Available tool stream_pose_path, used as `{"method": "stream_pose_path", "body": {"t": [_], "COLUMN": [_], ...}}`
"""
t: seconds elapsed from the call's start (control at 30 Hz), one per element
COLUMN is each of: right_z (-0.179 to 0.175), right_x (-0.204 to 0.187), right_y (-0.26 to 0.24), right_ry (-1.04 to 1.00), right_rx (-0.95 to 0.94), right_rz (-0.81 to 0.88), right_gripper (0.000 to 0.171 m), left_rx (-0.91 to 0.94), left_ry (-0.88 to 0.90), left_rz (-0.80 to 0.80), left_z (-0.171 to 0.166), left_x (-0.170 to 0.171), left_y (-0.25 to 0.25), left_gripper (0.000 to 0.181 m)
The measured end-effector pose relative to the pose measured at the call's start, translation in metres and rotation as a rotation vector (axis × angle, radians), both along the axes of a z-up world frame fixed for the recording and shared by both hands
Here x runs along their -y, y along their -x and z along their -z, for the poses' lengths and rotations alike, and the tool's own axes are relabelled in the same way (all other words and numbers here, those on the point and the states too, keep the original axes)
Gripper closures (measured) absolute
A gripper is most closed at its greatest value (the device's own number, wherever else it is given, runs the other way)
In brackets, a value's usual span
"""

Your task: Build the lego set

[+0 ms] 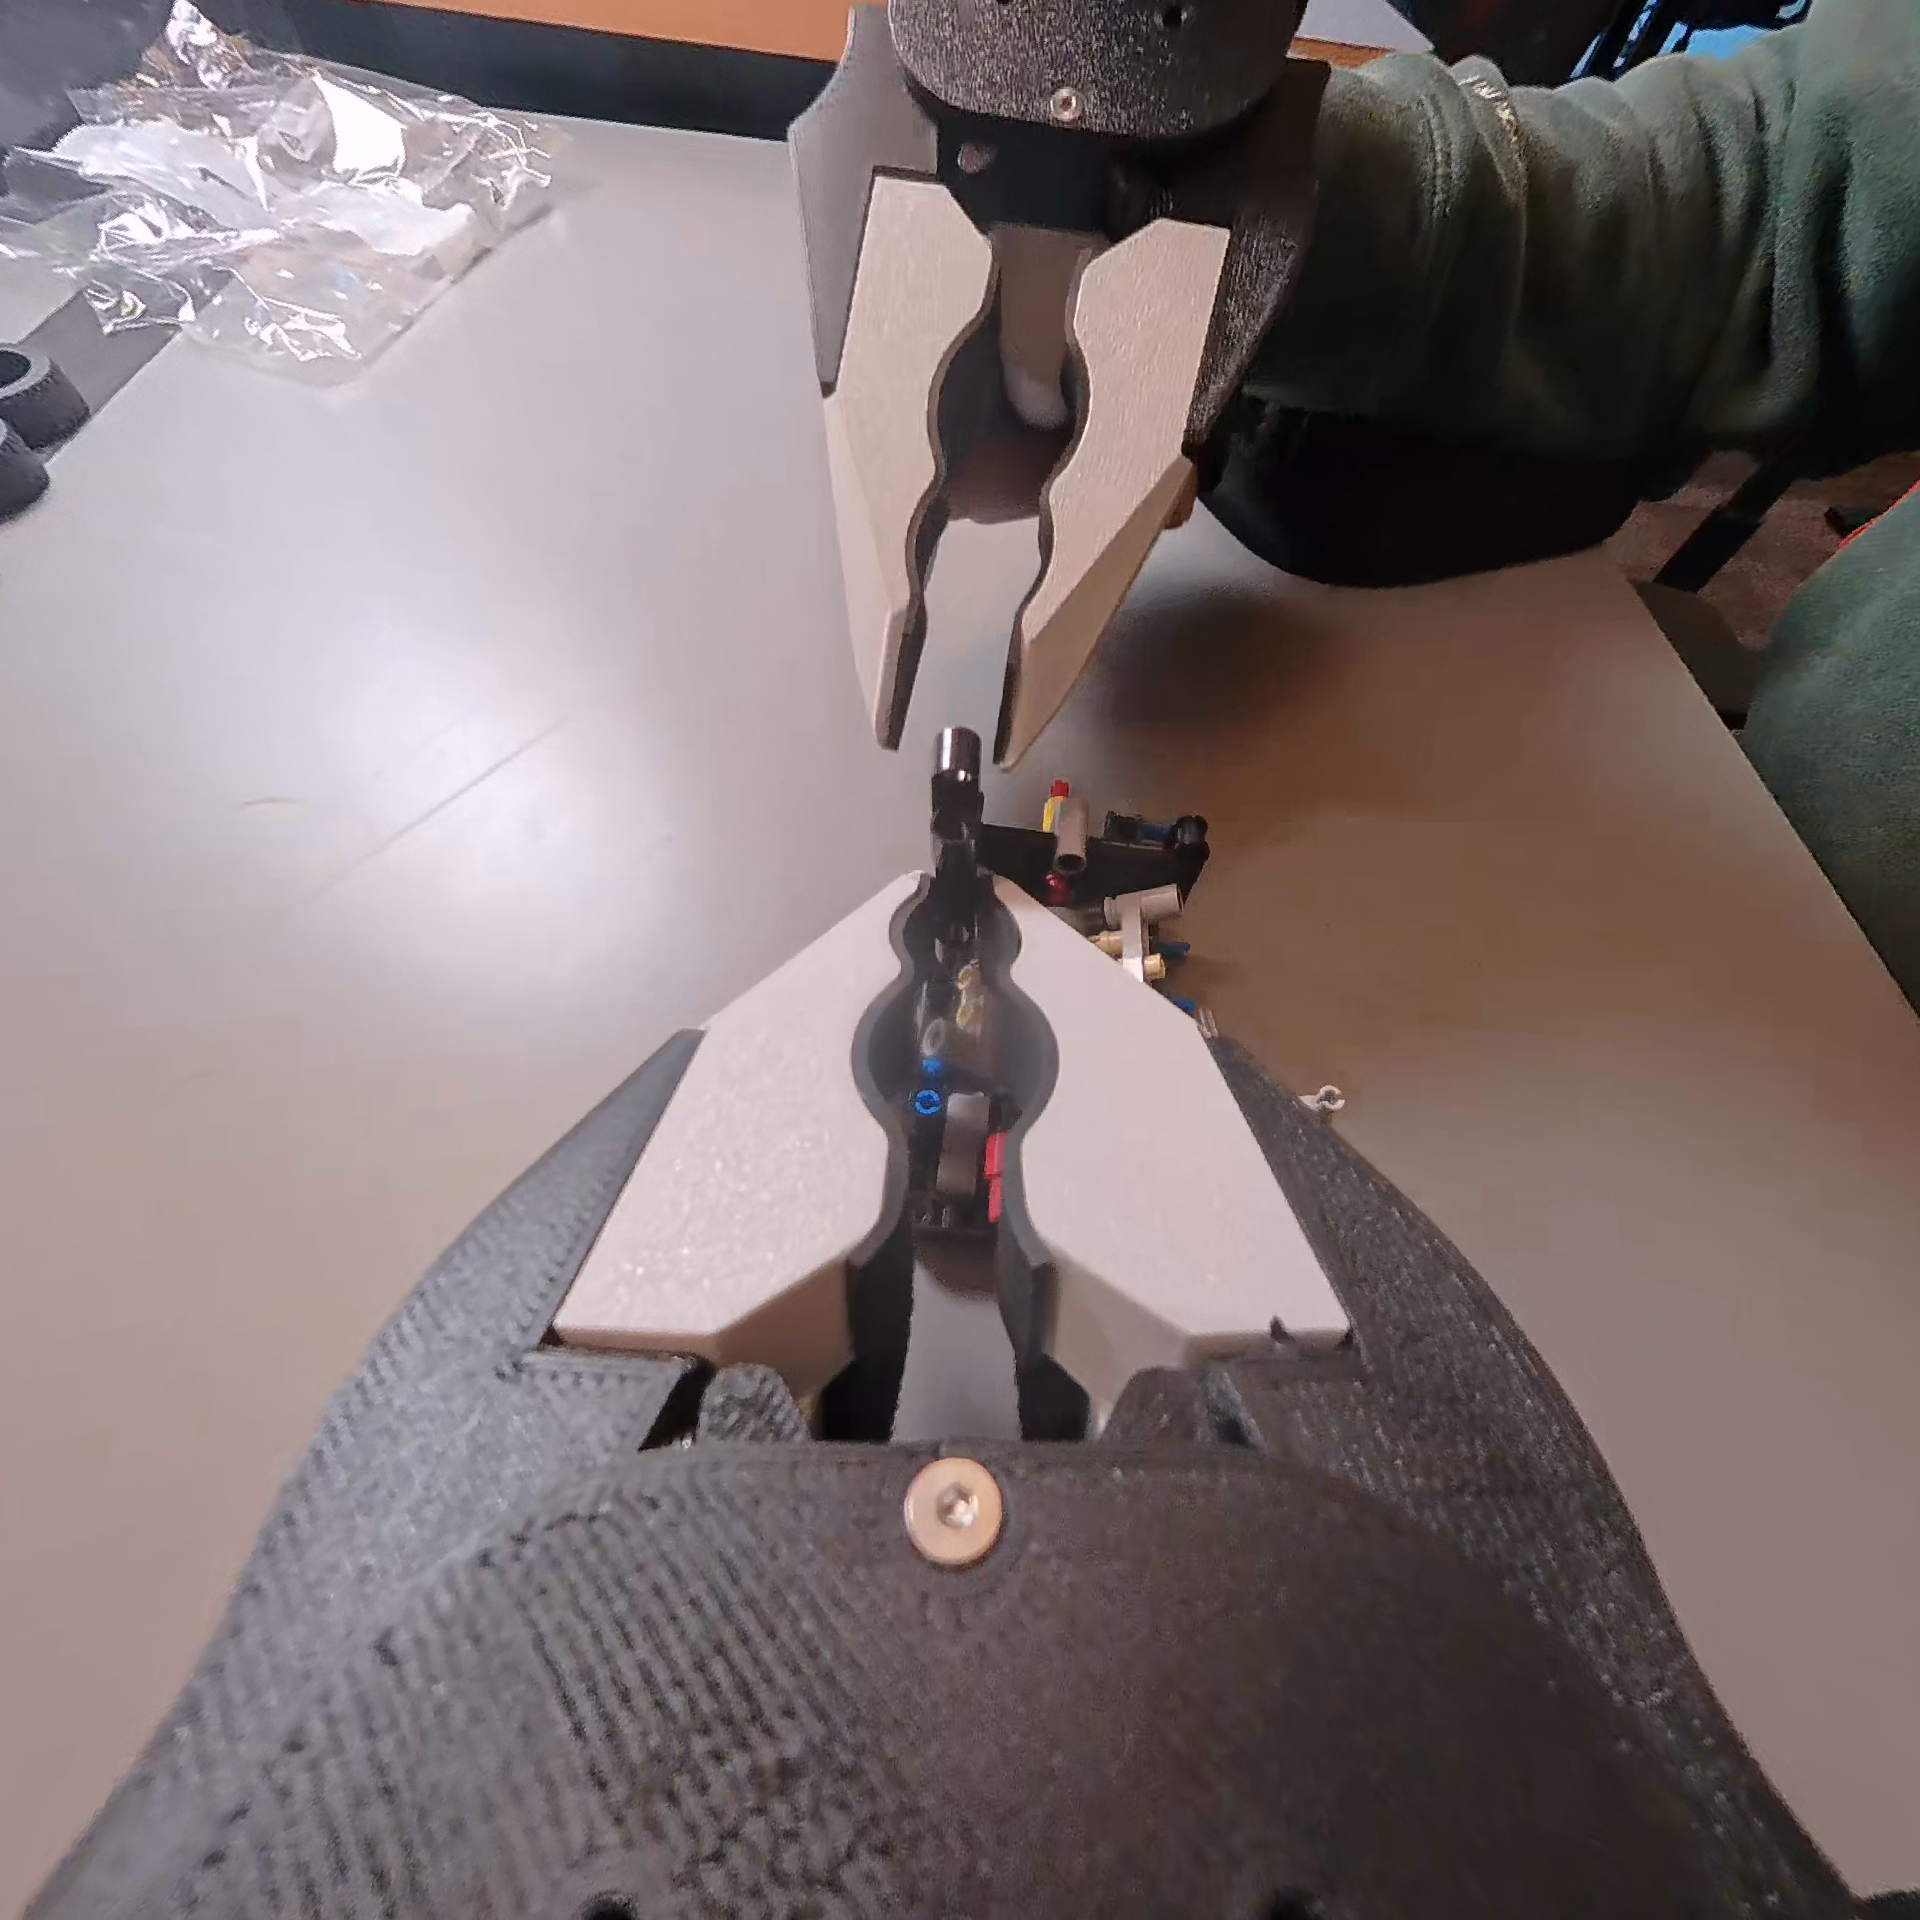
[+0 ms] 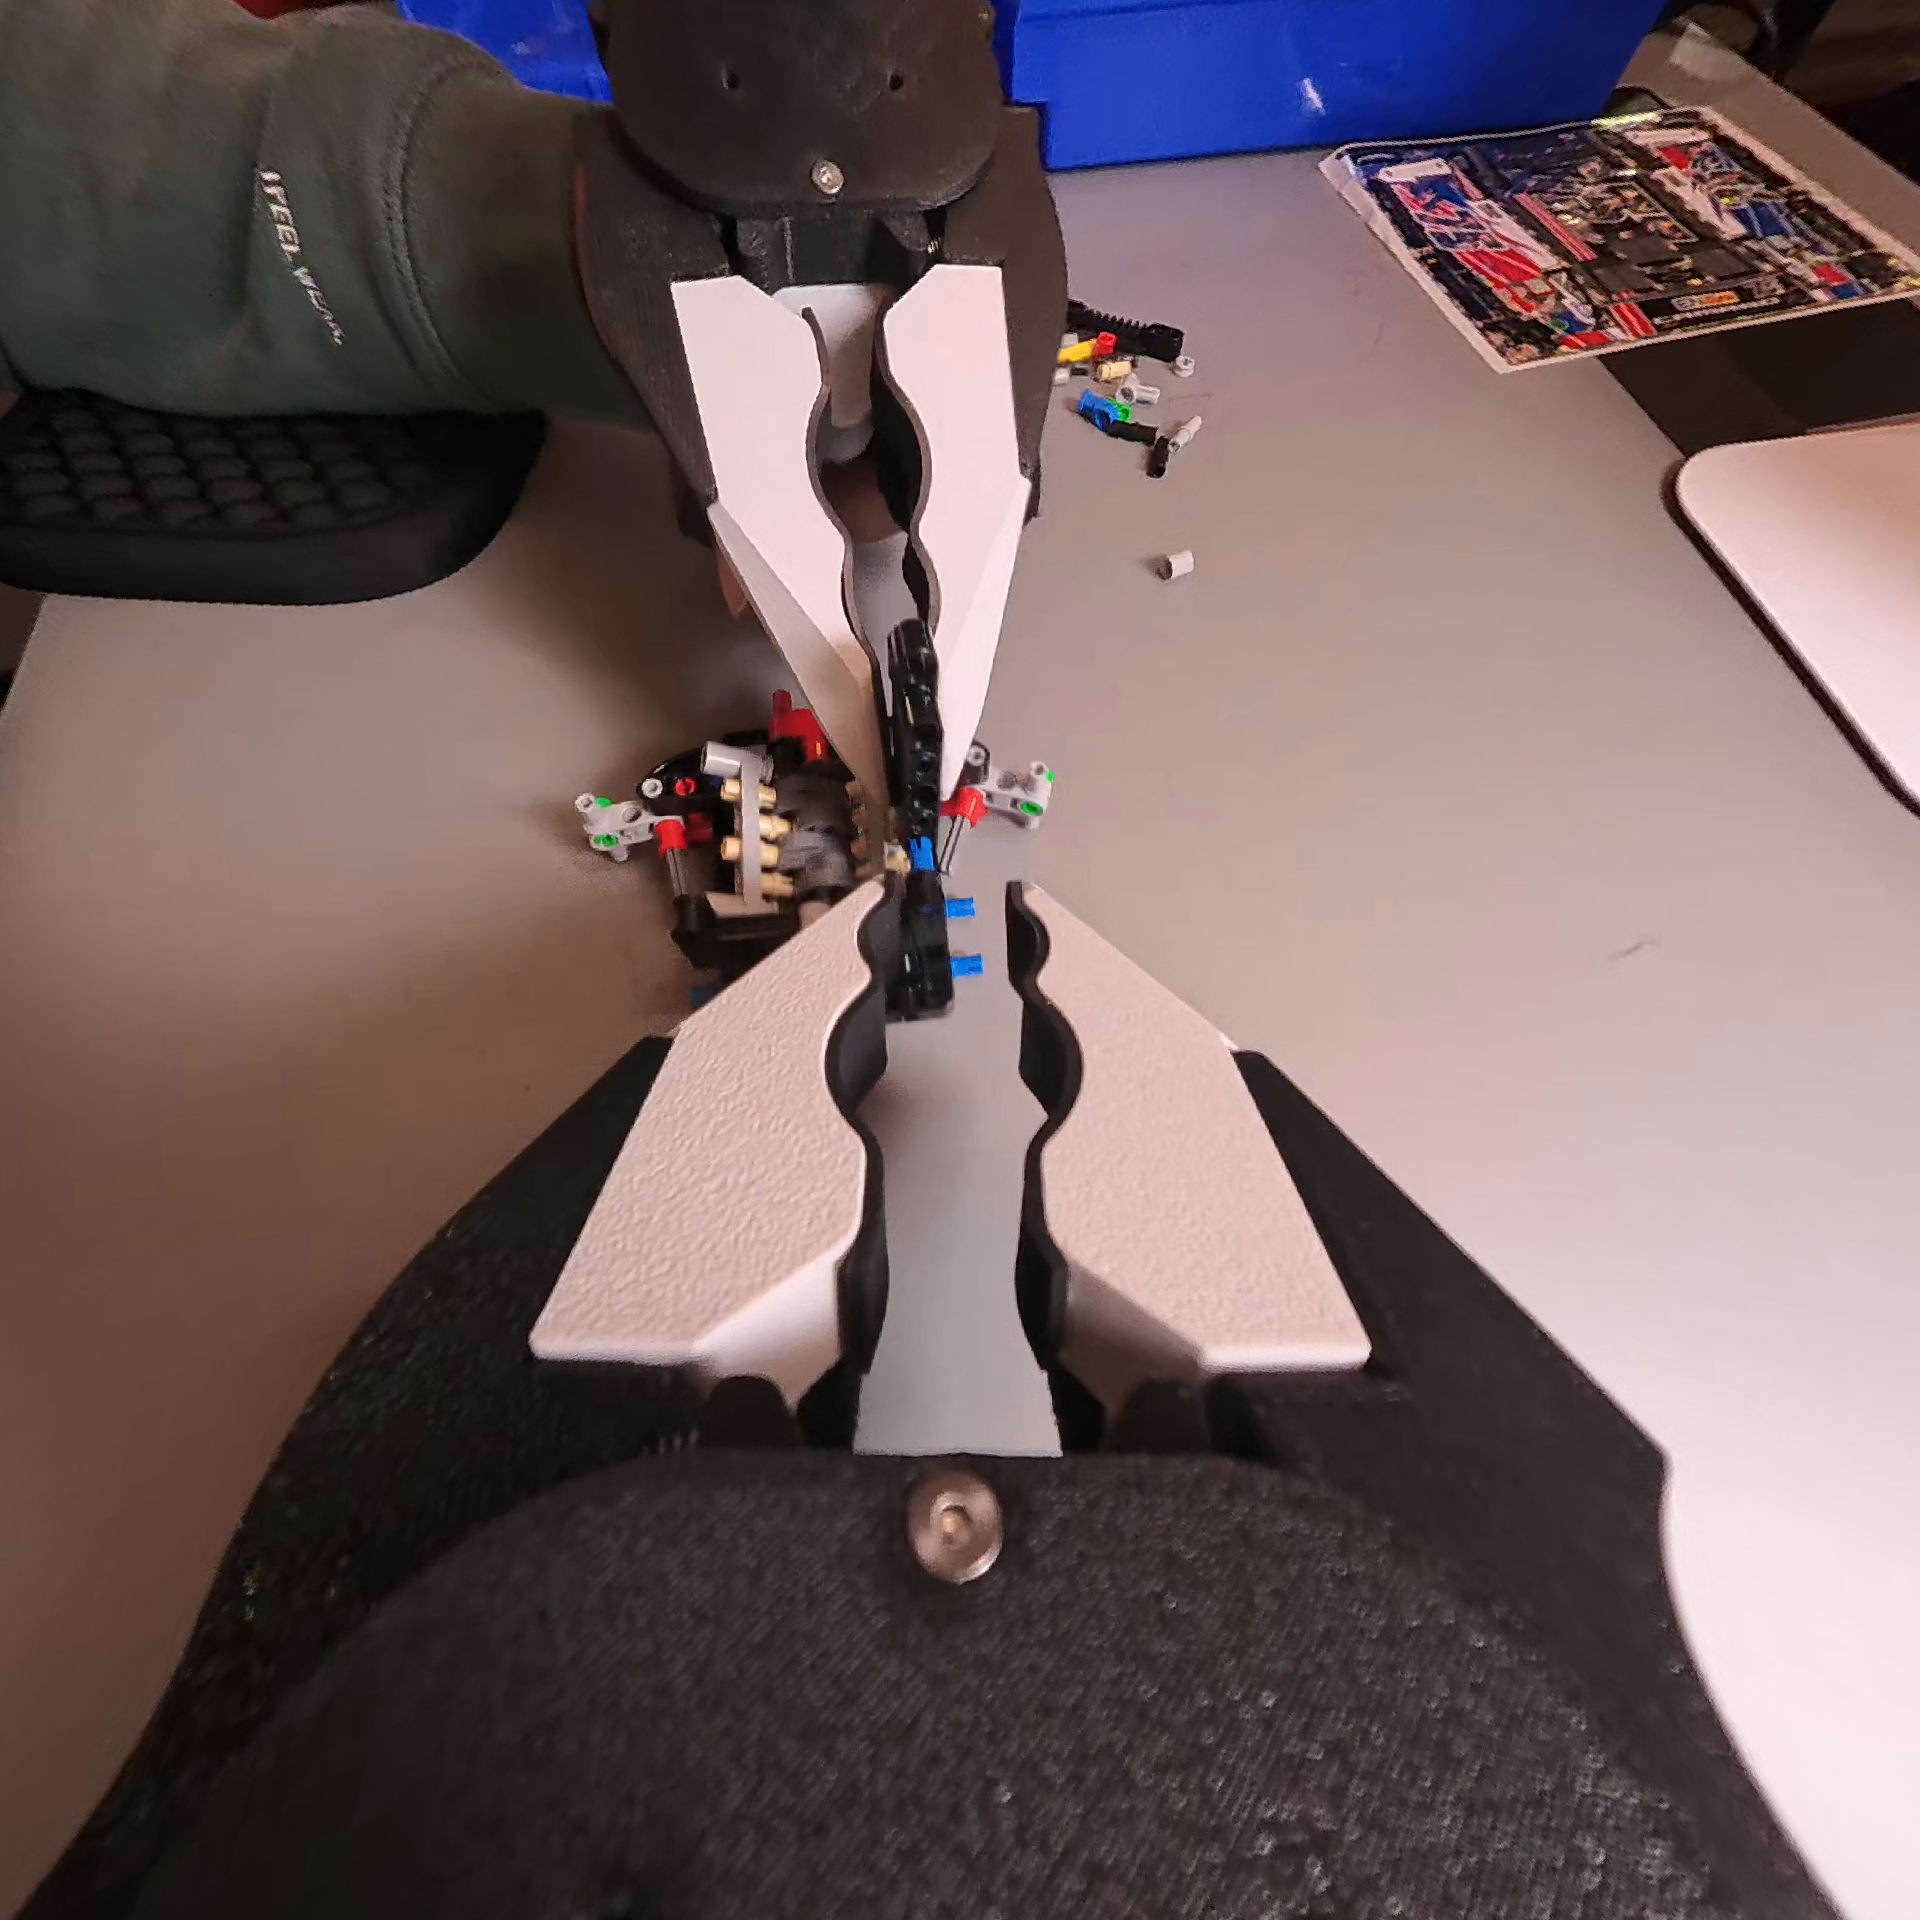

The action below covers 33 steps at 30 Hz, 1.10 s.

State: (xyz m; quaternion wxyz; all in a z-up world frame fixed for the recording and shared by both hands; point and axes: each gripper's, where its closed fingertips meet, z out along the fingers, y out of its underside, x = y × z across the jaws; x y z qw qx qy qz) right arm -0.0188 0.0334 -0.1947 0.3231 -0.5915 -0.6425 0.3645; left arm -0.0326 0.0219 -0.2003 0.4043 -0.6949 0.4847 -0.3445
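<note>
My left gripper (image 1: 961,883) is shut on a black lego beam (image 1: 956,831) that sticks out past its tips. In the right wrist view the left gripper (image 2: 909,769) comes in from the top, and the beam (image 2: 920,956) carries blue pins. My right gripper (image 2: 948,888) is open, with its fingertips on either side of the beam's free end; its left finger is close against the beam. It also shows in the left wrist view (image 1: 951,750). A partly built lego assembly (image 2: 748,831) of grey, tan, red and black parts lies on the table behind the beam.
Loose lego pieces (image 2: 1122,384) and a small grey piece (image 2: 1174,564) lie on the grey table (image 2: 1455,831). A colourful printed sheet (image 2: 1621,229), a blue bin (image 2: 1299,73) and a white board (image 2: 1818,582) are at the right. Clear plastic bags (image 1: 260,208) and black tyres (image 1: 31,384) are off to one side. My left and right fingertips are right by each other.
</note>
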Motion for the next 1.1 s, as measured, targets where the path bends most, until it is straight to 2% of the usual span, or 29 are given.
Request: {"method": "stream_pose_path", "body": {"t": [0.13, 0.47, 0.57, 0.9, 1.1], "right_z": [0.008, 0.013, 0.011, 0.011, 0.011], "right_x": [-0.002, 0.007, 0.008, 0.008, 0.008], "right_y": [-0.011, -0.002, 0.0, 0.001, 0.001], "right_ry": [0.014, 0.041, 0.04, 0.017, 0.006], "right_rx": [0.019, 0.0, -0.014, 0.019, 0.044], "right_rz": [0.0, -0.026, -0.025, -0.052, -0.058], "right_gripper": [0.156, 0.159, 0.165, 0.166, 0.167], "left_rx": [0.014, 0.036, 0.036, -0.042, -0.003], "left_ry": [0.013, 0.025, 0.025, -0.046, -0.024], "left_rz": [0.0, -0.003, -0.001, 0.042, 0.064], "left_z": [0.0, 0.001, 0.001, 0.0, -0.001], "left_x": [0.0, 0.001, 0.001, 0.001, 0.0], "left_y": [-0.002, -0.002, -0.002, -0.002, -0.002], "left_gripper": [0.175, 0.175, 0.175, 0.176, 0.176]}}
